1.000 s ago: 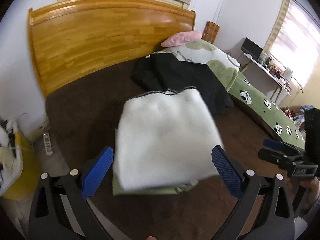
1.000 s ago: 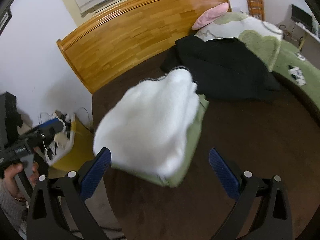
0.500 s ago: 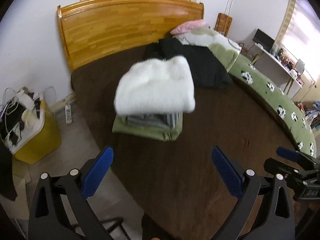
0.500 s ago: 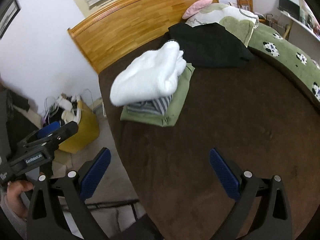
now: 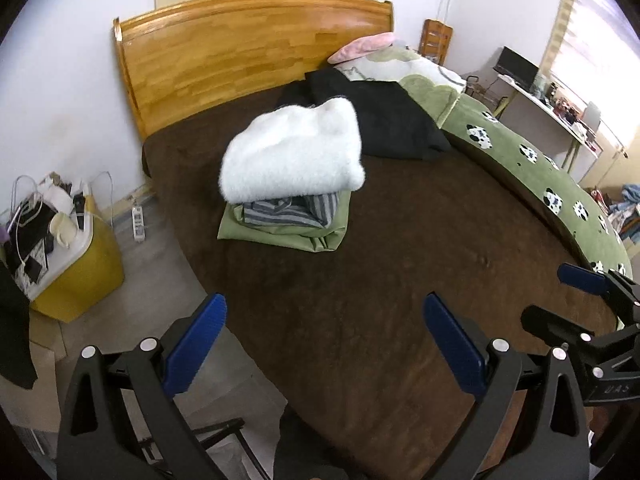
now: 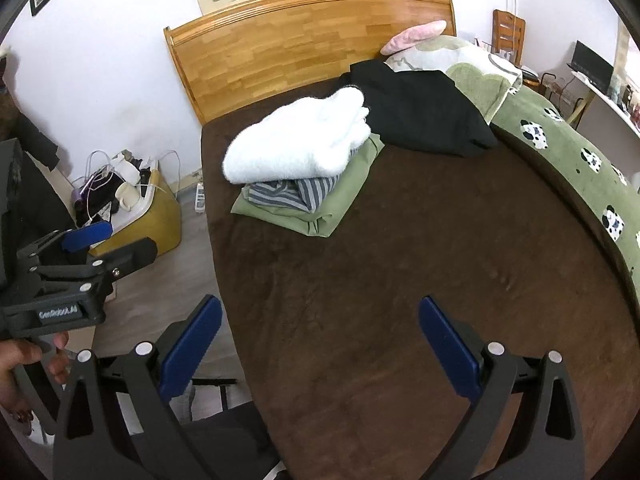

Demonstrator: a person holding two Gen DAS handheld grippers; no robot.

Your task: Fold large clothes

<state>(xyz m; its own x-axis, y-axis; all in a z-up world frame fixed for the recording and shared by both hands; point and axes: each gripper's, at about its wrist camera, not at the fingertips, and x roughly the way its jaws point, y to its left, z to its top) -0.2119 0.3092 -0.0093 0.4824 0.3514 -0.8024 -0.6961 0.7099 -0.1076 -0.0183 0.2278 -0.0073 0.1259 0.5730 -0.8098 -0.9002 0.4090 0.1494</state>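
Left jaws: the left gripper [image 5: 322, 342] holds its blue pads wide apart with nothing between them, over the near edge of the bed [image 5: 360, 300].
Right jaws: the right gripper [image 6: 320, 344] is likewise spread and empty, hovering beside the left one above bare brown bedcover.
Between the jaws and the clothes: only brown cover; both pairs of jaws stand well apart from any fabric.
Finished pile: ahead of both jaws and a little to the left, a folded white fleece [image 5: 294, 156] lies on top of a striped garment [image 5: 292, 210], which rests on a folded green piece [image 5: 280, 234].
Next garment: beyond the pile and to its right, touching the fleece's far side, a black garment [image 5: 394, 124] lies loose and unfolded against the green bedding [image 5: 532, 172].
Far end: wooden headboard [image 5: 248, 56] behind everything.
Step in hand: judging by the tidy stack and empty jaws, one garment is done and the grippers sit between folds.
Next move calls for: reaching forward past the stack to the black garment, closing each pair of jaws on an edge or shoulder, and drawing it onto the open brown area to spread flat, without dragging across and toppling the pile.
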